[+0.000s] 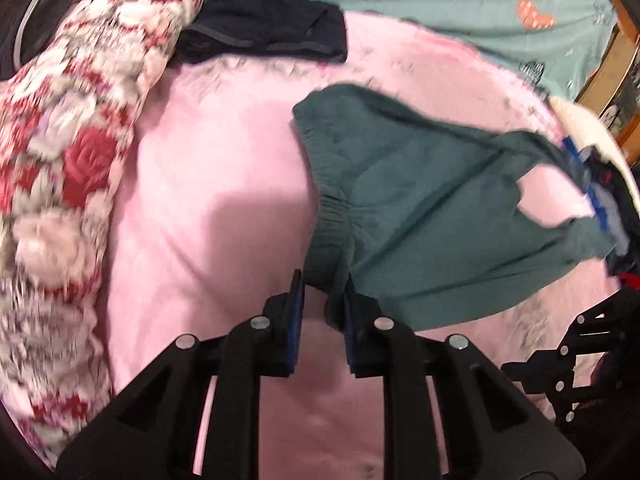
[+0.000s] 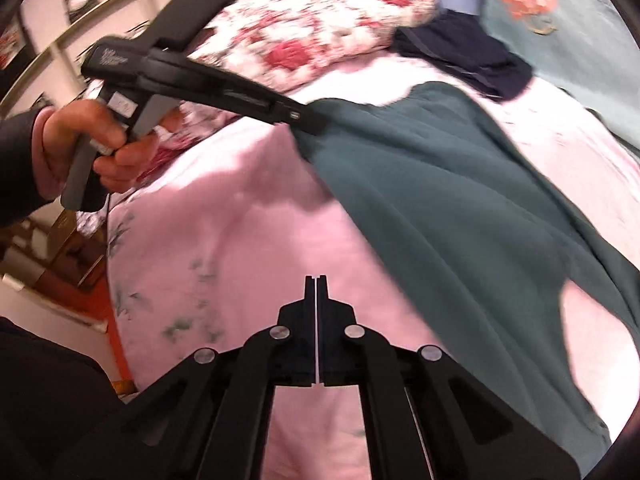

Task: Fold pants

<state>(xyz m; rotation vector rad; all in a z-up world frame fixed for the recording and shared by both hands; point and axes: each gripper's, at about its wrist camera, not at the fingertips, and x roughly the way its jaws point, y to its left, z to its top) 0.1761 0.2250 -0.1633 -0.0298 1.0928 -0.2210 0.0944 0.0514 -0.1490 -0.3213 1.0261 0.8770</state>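
Observation:
Dark green pants (image 1: 400,208) lie spread on a pink bed sheet (image 1: 208,208), waistband toward me, legs running off to the right. My left gripper (image 1: 322,282) is shut on a bunched bit of the elastic waistband. The right wrist view shows the same pants (image 2: 460,184) stretching diagonally, with the left gripper (image 2: 316,122) pinching their top corner and a hand (image 2: 80,144) on its grip. My right gripper (image 2: 316,280) hovers over bare pink sheet (image 2: 240,220) left of the pants, shut with nothing between its fingers.
A red and white floral quilt (image 1: 80,128) is heaped along the left. A dark navy garment (image 1: 260,28) lies behind the pants. A teal sheet with hearts (image 1: 460,8) covers the far side. More clothes (image 1: 604,200) are piled at the right edge.

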